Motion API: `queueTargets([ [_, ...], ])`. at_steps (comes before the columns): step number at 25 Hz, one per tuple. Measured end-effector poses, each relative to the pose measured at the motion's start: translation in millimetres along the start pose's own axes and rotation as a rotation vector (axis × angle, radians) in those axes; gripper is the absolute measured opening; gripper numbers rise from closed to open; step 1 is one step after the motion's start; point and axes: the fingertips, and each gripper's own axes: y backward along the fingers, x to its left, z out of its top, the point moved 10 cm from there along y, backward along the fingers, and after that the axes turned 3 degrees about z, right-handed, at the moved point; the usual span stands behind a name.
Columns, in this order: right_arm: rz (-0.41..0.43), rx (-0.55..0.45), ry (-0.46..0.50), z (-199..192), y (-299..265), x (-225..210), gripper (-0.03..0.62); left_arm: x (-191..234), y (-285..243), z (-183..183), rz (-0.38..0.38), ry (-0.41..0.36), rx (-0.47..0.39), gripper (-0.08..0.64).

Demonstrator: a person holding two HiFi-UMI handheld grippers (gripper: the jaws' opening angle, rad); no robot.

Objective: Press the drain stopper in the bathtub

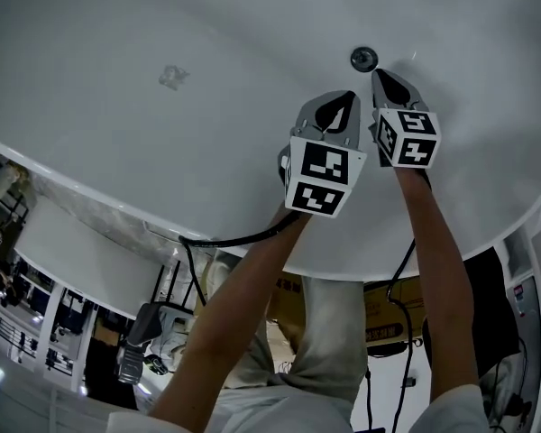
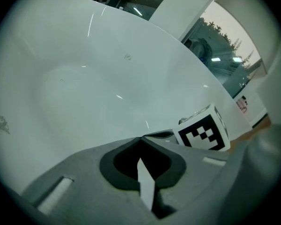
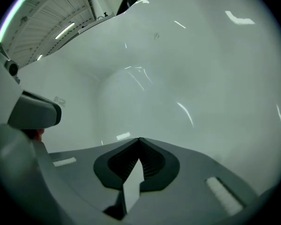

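The round chrome drain stopper (image 1: 363,59) sits in the white bathtub's (image 1: 117,106) floor, at the upper right of the head view. My right gripper (image 1: 376,72) is shut and empty, with its tip just below and to the right of the stopper; whether it touches I cannot tell. My left gripper (image 1: 349,94) is also shut and empty, a little nearer me and to the left. In the left gripper view the closed jaws (image 2: 141,138) point at bare tub wall, with the right gripper's marker cube (image 2: 203,130) beside them. In the right gripper view the gripper (image 3: 139,138) faces bare tub surface.
A faint grey mark (image 1: 172,77) lies on the tub floor to the left. The tub's curved rim (image 1: 108,207) runs across below my arms. A black cable (image 1: 225,240) hangs over it. The left gripper's body (image 3: 35,114) shows at the right gripper view's left.
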Motion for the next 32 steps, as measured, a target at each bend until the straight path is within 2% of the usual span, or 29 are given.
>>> queueTargets([
  [5, -0.011, 0.039, -0.025, -12.1, -21.1, -10.8, 0.005, 15.1, -19.6, -9.8, 0.027, 0.011, 0.029, 0.003],
  [13, -0.043, 0.105, -0.086, -25.6, -65.3, -23.1, 0.005, 20.8, -55.1, -24.7, 0.005, 0.019, 0.074, 0.003],
  [19, -0.039, 0.150, -0.111, -36.4, -91.0, -29.9, 0.005, 32.8, -67.2, -31.9, 0.026, 0.062, 0.098, 0.004],
  [22, -0.060, 0.170, -0.132, -40.6, -96.1, -34.7, 0.005, 35.7, -68.9, -32.7, 0.023, 0.059, 0.103, 0.003],
  [26, -0.105, 0.230, -0.097, -38.3, -100.8, -34.2, 0.005, 36.8, -71.1, -30.9, 0.018, 0.050, 0.110, 0.004],
  [28, -0.123, 0.257, -0.117, -37.4, -104.8, -33.6, 0.005, 37.9, -70.8, -31.7, 0.020, 0.048, 0.117, 0.004],
  [32, -0.117, 0.308, -0.115, -29.7, -107.9, -35.1, 0.006, 38.1, -69.0, -30.2, 0.016, 0.031, 0.117, 0.003],
])
